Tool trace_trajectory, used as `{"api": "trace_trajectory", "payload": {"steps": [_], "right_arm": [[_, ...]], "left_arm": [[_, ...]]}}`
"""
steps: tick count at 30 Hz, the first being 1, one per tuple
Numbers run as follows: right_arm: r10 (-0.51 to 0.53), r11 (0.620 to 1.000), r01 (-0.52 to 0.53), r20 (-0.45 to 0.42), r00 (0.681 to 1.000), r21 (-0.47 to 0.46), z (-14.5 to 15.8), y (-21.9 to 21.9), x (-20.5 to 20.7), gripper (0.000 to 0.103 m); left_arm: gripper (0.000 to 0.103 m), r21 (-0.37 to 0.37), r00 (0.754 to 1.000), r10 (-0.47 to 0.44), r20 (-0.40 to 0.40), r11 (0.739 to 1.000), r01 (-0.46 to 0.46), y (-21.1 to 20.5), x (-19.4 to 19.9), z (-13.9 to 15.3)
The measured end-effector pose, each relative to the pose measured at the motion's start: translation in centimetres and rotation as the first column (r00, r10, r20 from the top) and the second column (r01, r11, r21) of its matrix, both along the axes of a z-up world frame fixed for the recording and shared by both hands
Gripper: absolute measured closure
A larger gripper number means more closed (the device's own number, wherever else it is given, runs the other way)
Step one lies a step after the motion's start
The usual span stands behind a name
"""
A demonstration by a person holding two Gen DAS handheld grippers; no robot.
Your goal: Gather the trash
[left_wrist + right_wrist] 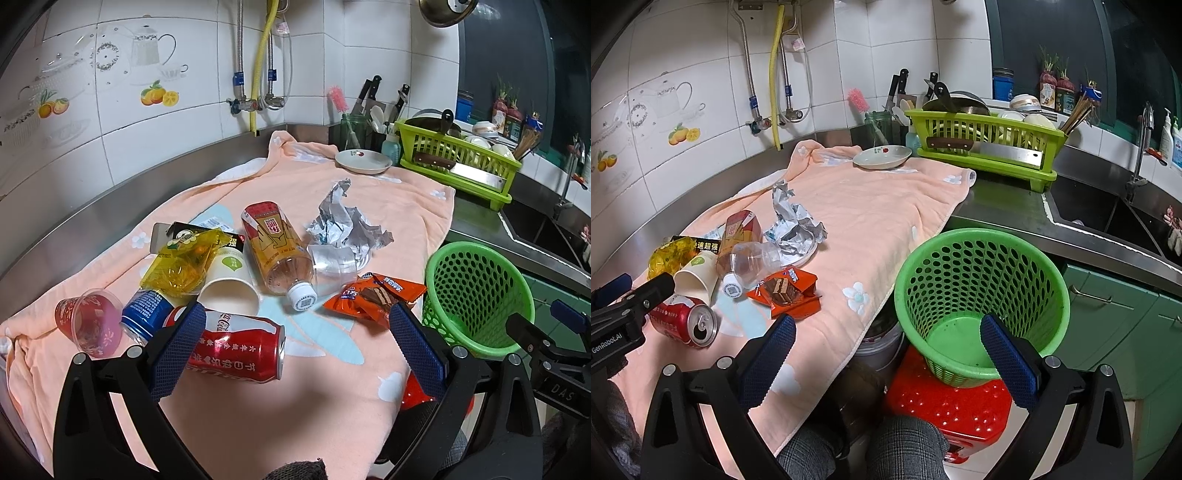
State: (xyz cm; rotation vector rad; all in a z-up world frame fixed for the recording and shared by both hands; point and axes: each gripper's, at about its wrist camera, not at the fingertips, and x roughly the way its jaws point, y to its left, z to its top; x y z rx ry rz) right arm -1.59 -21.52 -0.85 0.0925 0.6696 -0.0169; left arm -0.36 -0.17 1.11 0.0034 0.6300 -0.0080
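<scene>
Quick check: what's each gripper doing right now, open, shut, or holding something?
Left gripper: open, empty, the red cola can lying by its left finger.
Right gripper: open, empty, near the green basket.

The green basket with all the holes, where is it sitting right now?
The green basket stands on a red stool just off the right edge of the peach towel, empty, below the counter by the sink.
</scene>
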Motion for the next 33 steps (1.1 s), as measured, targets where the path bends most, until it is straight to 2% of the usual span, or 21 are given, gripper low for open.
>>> {"api": "trace_trajectory", "payload": {"steps": [22, 33], "right_arm": [[0.036, 0.999, -0.036, 0.001, 0.999, -0.01, -0.5, 0.5, 0.7, 0.006], [0.189, 0.982, -0.189, -0.012, 0.982, 0.018, -1.0, 2.9, 3.1, 0.006]], "left_arm": [[0.005, 0.011, 0.999, 0.034, 0.008, 0.999, -0.034, 1.5, 0.1, 0.3], [0.005, 0.021, 0.995, 0.095, 0.018, 0.995, -0.096, 4.3, 0.1, 0.6]]}}
